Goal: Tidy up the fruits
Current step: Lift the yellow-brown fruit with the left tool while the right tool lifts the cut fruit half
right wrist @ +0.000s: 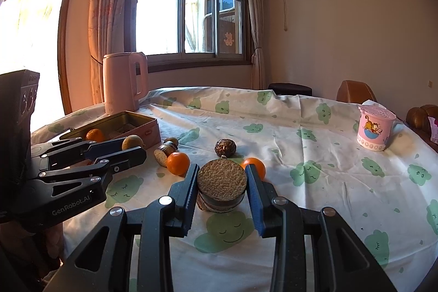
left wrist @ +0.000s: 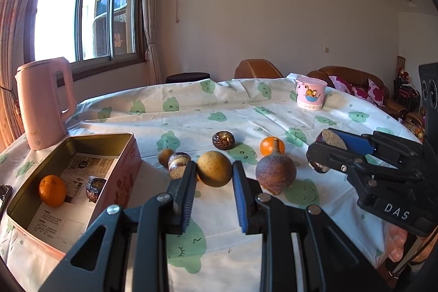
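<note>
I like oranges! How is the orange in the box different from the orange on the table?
The orange in the tin sits inside the pink tin beside a dark fruit; the orange on the cloth lies loose, partly hidden behind a brown pear-shaped fruit. Both are round, bright orange and untouched by grippers.

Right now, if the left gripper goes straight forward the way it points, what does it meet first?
Most likely the round yellow-brown fruit, which sits just ahead between the open fingers of the left gripper. Depth is unclear.

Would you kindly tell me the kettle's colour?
Pale pink; the kettle shows best in the left wrist view.
</note>
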A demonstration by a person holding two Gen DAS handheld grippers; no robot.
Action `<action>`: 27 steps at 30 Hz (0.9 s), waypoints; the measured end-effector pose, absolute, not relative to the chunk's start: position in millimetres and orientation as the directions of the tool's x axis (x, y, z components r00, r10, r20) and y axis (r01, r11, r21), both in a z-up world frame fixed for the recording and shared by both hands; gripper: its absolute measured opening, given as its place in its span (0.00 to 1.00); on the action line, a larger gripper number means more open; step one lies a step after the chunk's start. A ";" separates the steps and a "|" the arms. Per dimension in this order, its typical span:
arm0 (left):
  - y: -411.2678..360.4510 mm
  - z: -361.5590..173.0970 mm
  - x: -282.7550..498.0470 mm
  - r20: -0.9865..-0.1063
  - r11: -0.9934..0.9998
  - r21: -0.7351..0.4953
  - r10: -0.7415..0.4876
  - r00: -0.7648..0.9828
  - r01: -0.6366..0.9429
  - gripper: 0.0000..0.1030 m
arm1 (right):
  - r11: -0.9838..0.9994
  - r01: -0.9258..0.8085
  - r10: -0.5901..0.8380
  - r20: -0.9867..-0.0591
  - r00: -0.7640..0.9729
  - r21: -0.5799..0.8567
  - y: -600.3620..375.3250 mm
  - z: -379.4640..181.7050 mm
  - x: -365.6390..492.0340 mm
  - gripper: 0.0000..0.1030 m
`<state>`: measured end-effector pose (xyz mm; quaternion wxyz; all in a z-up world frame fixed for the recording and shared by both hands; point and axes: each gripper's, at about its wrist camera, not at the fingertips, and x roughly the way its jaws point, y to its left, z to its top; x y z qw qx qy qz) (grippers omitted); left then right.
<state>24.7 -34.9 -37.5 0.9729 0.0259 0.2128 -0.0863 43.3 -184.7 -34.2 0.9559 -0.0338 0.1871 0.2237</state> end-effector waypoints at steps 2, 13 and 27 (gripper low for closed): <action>-34.7 -37.0 24.1 -0.411 0.984 0.016 -0.155 0.898 0.177 0.27 | 0.897 -0.441 0.418 -0.362 0.833 0.021 -185.5 -33.4 41.8 0.35; -37.4 -37.3 20.1 -0.389 0.985 0.036 -0.140 0.911 0.167 0.27 | 0.893 -0.447 0.437 -0.322 0.840 0.044 -190.1 -30.5 37.3 0.35; -7.3 -27.8 16.1 -0.390 0.996 -0.014 -0.091 0.916 0.093 0.27 | 0.887 -0.455 0.453 -0.323 0.831 0.075 -197.8 -10.2 44.7 0.35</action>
